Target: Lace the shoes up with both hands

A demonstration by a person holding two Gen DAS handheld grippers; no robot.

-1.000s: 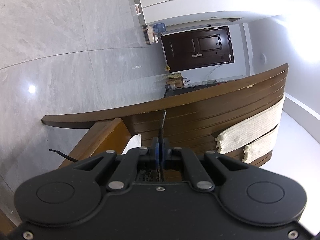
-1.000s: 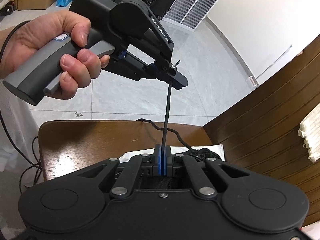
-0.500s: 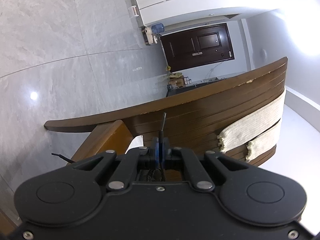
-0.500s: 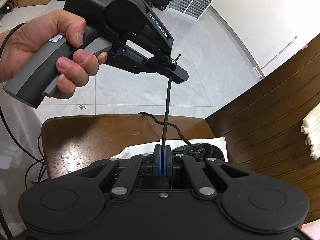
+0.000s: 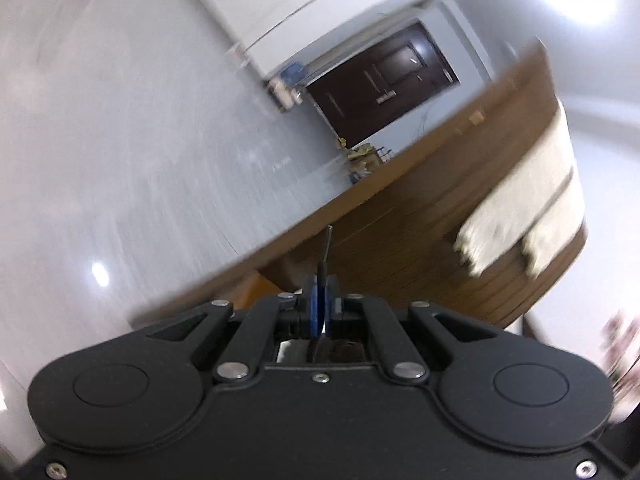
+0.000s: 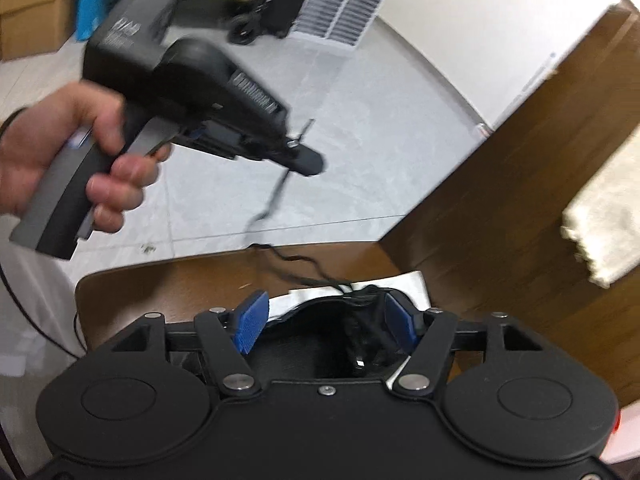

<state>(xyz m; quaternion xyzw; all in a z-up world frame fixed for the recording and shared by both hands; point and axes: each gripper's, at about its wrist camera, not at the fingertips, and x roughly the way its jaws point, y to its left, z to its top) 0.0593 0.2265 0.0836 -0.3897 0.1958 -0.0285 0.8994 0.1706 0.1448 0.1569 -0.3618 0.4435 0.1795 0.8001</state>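
My left tongs (image 5: 320,300) are clamped shut on the black lace (image 5: 325,248), and its stiff tip pokes up past the blue pads (image 5: 314,304) in the left view. From the right cam you can see the same tongs (image 6: 308,160) held up in my left hand (image 6: 72,160) above the floor, with the lace (image 6: 272,200) hanging down from them in a loose wavy line, crossing the far edge of the worktop (image 6: 160,280) and running into the black shoe (image 6: 320,332). My right tongs (image 6: 324,320) are wide open with nothing in them, one blue pad (image 6: 250,322) on each side of the shoe's opening, not touching the lace as far as I can tell. The shoe sits right under them on a white sheet (image 6: 400,284), close to the brown panelled wall (image 6: 520,200) with a pale cloth (image 6: 600,224) hanging on it. Both views are pretty blurry, the left one most, so I can't make out the eyelets or how much is laced. Dark door (image 5: 384,84) in the background of the left view, cardboard box (image 6: 32,12) and a white drawer rack (image 6: 352,0) out on the floor in the right one.
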